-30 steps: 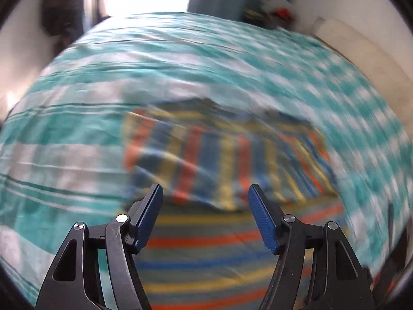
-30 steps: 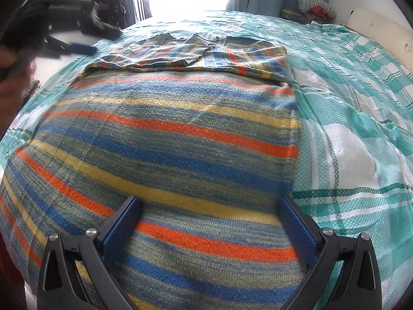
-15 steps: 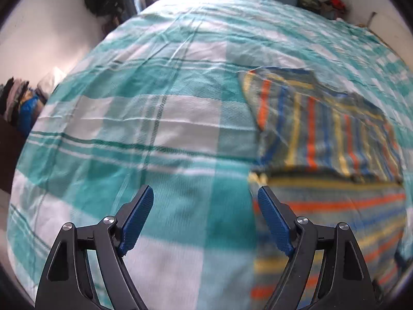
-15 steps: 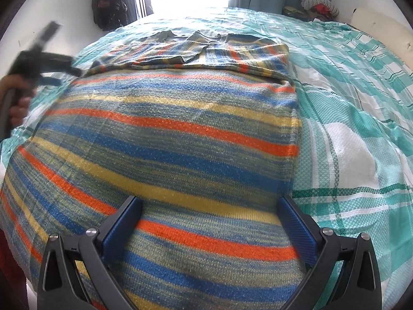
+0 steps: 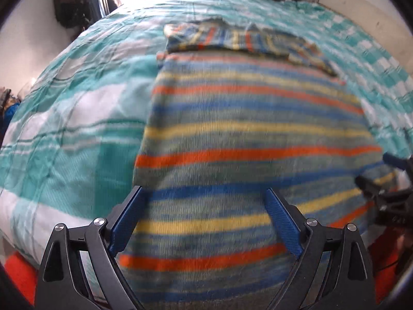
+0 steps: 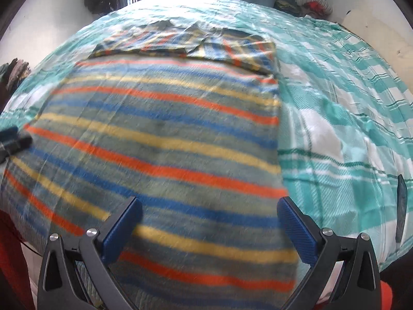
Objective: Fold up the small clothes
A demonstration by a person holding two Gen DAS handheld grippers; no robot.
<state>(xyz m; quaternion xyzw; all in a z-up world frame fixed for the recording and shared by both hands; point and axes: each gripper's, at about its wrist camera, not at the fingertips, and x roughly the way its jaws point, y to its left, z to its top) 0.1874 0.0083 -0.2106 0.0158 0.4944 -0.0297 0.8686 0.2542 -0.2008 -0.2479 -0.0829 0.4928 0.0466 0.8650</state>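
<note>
A striped knit sweater in blue, orange, yellow and grey lies flat on the bed, its sleeves folded across the far end. My left gripper is open and empty above the sweater's near left part. My right gripper is open and empty above the sweater's near right part, its right finger near the garment's right edge. The right gripper also shows at the right edge of the left wrist view. The left gripper shows at the left edge of the right wrist view.
The bed is covered with a teal and white checked sheet, also seen in the right wrist view. Piled clothes lie at the far right corner. A dark bag hangs at the far left wall. A dark flat object lies at the bed's right edge.
My left gripper has swung from the bare sheet on the left to the sweater's near end. The right gripper has shifted slightly right. Both stay open.
</note>
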